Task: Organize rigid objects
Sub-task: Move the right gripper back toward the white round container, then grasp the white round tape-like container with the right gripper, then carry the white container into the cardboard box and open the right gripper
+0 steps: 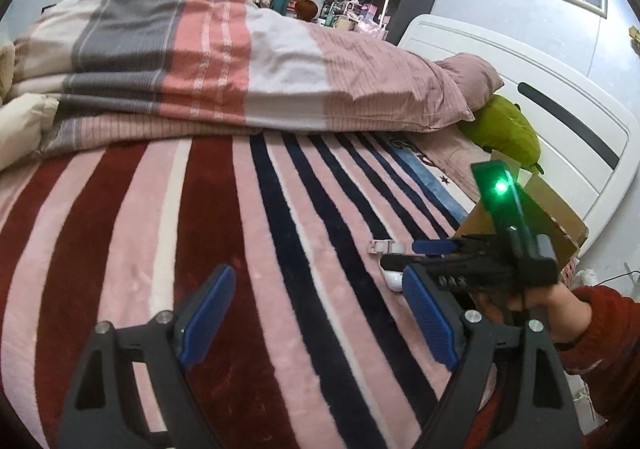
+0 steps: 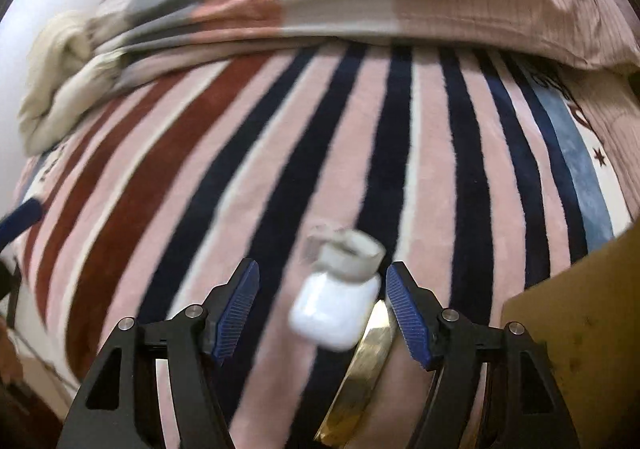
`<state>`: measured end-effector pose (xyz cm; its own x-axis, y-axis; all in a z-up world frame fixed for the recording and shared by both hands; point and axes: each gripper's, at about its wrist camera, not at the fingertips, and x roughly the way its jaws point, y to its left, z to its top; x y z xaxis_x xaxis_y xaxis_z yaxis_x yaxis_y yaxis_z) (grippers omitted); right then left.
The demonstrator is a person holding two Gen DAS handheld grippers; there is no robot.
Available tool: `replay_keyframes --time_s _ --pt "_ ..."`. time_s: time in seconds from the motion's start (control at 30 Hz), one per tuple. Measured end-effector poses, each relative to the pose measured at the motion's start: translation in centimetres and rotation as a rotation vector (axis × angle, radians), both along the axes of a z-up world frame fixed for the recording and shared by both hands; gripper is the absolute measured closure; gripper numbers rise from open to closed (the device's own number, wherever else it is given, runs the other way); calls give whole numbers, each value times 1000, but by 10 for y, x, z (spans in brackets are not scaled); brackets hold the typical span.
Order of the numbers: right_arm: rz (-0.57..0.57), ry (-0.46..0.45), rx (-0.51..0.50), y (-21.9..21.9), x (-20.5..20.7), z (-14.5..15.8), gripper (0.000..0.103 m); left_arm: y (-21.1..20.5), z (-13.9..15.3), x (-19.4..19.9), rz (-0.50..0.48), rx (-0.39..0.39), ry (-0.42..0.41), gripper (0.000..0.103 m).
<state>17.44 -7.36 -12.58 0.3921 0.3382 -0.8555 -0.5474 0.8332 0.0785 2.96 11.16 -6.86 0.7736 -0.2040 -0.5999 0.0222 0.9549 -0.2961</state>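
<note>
A white earbud case (image 2: 334, 311) lies on the striped blanket (image 2: 280, 153), with a small pale ring-shaped object (image 2: 352, 251) just beyond it and a gold strip (image 2: 362, 373) beside it. My right gripper (image 2: 322, 305) is open, its blue pads on either side of the case, not touching it. In the left wrist view my left gripper (image 1: 316, 317) is open and empty over the blanket (image 1: 200, 229). The right gripper (image 1: 424, 261) shows there over the white case (image 1: 394, 279), near a small pale clip-like piece (image 1: 386, 247).
A cardboard box (image 1: 556, 209) stands at the right by the white headboard (image 1: 560, 121); its wall shows in the right wrist view (image 2: 580, 309). A folded striped duvet (image 1: 224, 61), a pink pillow (image 1: 472, 77) and a green plush (image 1: 504, 129) lie at the bed's far side.
</note>
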Motion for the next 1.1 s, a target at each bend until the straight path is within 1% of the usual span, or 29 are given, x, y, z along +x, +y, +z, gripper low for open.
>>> replay_keyframes --time_s 0.07,0.1,0.13,0.17,0.2,0.27,0.3,0.43,0.53,0.67,0.8,0.9,0.97,1.03,1.07,1.1 --pt "-7 19 1 -1 7 -7 40 1 -2 2 1 0 5 19" --pt "-10 29 2 -2 10 -10 43 2 -4 3 3 -2 7 20" --pt "-11 33 6 0 13 -12 59 3 -4 4 3 -5 9 20" --pt "-12 36 12 -1 15 -14 62 3 -6 4 3 -9 10 19" --pt "-12 34 23 -1 16 -14 62 3 -7 5 3 -12 12 20" --pt "-6 5 36 -4 12 -11 62 3 -6 6 4 -13 17 19" --pt "11 -16 35 -3 9 -8 69 3 -6 6 3 -12 18 20" --pt "94 -65 49 10 -5 3 69 -2 -3 8 -9 -20 18 19" --pt "179 -94 81 18 -24 16 69 -8 3 8 -27 -35 8 20" --pt "312 -146 139 24 -59 41 69 -18 13 8 -87 -82 -6 20" --pt "397 -190 193 20 -89 66 69 -34 26 9 -144 -106 -18 20" --pt "437 -234 221 14 -105 86 69 -48 38 11 -183 -119 -27 20" --pt "449 -273 232 7 -114 98 69 -57 47 11 -216 -137 -43 24" --pt "454 -318 238 -3 -122 111 69 -67 56 12 -239 -134 -51 38" --pt "455 -340 237 -6 -124 116 69 -72 61 13 -247 -123 -55 40" --pt "456 -364 232 -11 -126 121 69 -78 67 15 -259 -121 -62 44"
